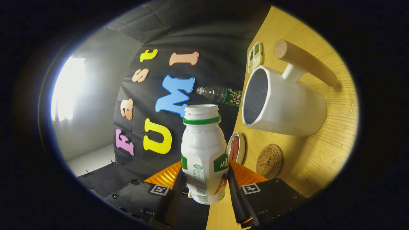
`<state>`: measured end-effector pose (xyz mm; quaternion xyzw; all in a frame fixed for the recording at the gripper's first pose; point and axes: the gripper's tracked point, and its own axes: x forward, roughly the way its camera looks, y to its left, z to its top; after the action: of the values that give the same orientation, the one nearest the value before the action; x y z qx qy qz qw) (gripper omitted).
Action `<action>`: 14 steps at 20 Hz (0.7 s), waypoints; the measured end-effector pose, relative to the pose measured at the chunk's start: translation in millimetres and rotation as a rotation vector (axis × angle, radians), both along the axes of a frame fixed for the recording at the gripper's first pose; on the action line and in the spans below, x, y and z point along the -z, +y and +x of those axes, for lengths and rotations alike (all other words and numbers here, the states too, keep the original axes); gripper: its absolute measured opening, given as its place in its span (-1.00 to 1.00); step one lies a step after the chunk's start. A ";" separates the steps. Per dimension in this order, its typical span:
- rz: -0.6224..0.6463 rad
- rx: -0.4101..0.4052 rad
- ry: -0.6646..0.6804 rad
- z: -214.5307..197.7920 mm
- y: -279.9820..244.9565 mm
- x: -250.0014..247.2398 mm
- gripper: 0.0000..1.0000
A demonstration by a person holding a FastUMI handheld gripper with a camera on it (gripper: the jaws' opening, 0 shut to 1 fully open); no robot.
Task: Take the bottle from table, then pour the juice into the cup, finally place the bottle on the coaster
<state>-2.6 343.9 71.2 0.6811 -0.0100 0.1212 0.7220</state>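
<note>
Materials and finish

The bottle [204, 153] is smooth white plastic, the cup [287, 108] matt white with a wooden handle [305, 62], the table [322, 150] grained wood, the coaster [269, 161] wood-like.

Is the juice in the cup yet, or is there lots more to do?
Done: the bottle is off the table, gripped between both fingers of the gripper, cap off. In hand: it is tipped sideways with its mouth near the white cup, but no juice is flowing. Left: pouring, then setting the bottle on the round coaster, which sits bare beside the cup.
</note>
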 end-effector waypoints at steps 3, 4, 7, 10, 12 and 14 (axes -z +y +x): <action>0.064 -0.010 -0.007 0.7 0.6 -0.4 0.35; 0.092 -0.013 -0.012 -0.1 0.8 -1.1 0.35; 0.128 -0.015 -0.016 0.6 0.6 -1.0 0.34; 0.164 -0.017 -0.021 1.7 -0.8 -1.0 0.34; 0.193 -0.017 -0.024 1.9 -1.1 0.1 0.34; 0.214 -0.016 -0.016 1.1 -2.0 1.6 0.34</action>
<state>-1.5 341.9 69.6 0.7533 -0.0230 0.1307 0.6441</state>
